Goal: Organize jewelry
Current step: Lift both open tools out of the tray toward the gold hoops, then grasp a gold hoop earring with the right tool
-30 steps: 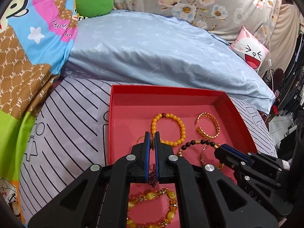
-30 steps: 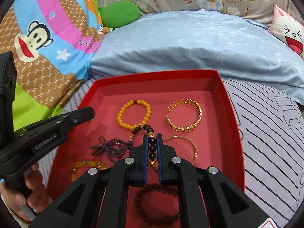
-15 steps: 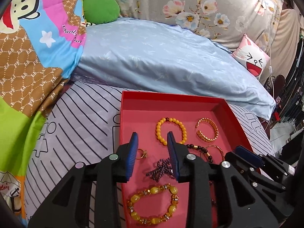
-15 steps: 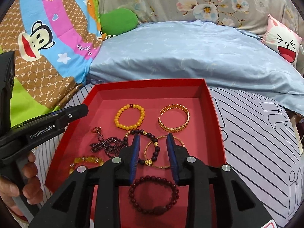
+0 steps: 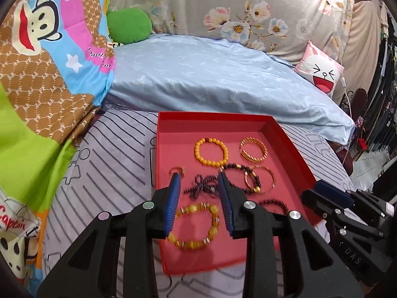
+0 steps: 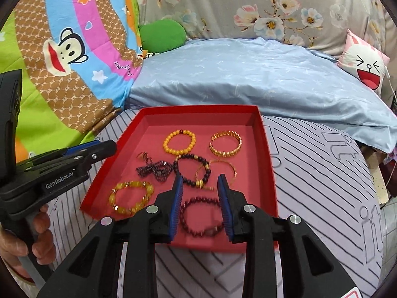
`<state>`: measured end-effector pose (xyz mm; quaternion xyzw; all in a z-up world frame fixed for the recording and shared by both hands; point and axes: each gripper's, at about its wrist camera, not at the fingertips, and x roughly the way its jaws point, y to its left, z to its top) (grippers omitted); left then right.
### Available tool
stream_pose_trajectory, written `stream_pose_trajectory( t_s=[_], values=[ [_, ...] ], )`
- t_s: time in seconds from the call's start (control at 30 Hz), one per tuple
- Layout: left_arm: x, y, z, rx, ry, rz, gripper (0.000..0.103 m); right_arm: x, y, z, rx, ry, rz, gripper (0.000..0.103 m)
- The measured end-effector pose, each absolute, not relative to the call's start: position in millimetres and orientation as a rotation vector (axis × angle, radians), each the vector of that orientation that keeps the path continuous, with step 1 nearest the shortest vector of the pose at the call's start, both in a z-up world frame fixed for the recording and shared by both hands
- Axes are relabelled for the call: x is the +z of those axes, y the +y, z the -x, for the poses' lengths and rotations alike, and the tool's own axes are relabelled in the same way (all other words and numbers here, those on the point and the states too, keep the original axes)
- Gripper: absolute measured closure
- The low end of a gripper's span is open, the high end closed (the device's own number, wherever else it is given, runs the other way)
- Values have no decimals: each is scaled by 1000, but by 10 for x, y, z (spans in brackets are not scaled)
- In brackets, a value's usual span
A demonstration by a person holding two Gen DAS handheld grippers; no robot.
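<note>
A bed (image 6: 310,173) covered with a striped sheet carries a red tray (image 6: 266,164), and all the jewelry in view is laid inside that tray. At the far end an orange bead bracelet (image 6: 179,142) and a gold link bangle (image 6: 225,144) are set side by side, well apart from each other. In the middle a dark bead bracelet (image 6: 192,171) is overlapped with a thin gold bangle (image 6: 215,171), and a dark beaded chain (image 6: 153,170) is bunched just beside them. Nearer the cameras a yellow bead bracelet (image 5: 196,226) and a maroon bead bracelet (image 6: 201,219) are laid apart.

The left gripper (image 5: 198,181) is held spread above the tray with nothing between its jaws; the right gripper (image 6: 198,181) is likewise spread and empty. The step in hand is judged to be a release: pieces are set down and both tools are free. The next move is judged to call for separating the tangled middle cluster, with one loop pinned while the other is drawn clear.
</note>
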<state>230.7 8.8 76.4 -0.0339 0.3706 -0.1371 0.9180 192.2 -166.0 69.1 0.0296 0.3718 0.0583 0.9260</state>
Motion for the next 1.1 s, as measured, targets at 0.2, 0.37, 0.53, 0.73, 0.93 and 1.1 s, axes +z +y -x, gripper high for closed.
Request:
stream_pose_trajectory(
  t_s=[0.2,0.37,0.53,0.73,0.93,1.1],
  values=[
    [770,83,-1893,-280,748,41,73,677,-1662,-1545,117,764,-41,74],
    [686,98,-1576,-271,764,39,73,625,-1648,-1225,119,779,-37,74],
    [545,130,-1302,-248,789,39,73,521,-1603,-938,133,808,-42,74],
    [360,253,-1024,-190,817,55,73,311,-1423,-583,184,864,-40,74],
    [178,456,-785,-142,861,100,73,162,-1141,-362,248,902,-27,74],
    [114,590,-648,-113,874,117,73,83,-940,-311,282,921,-13,74]
  ],
)
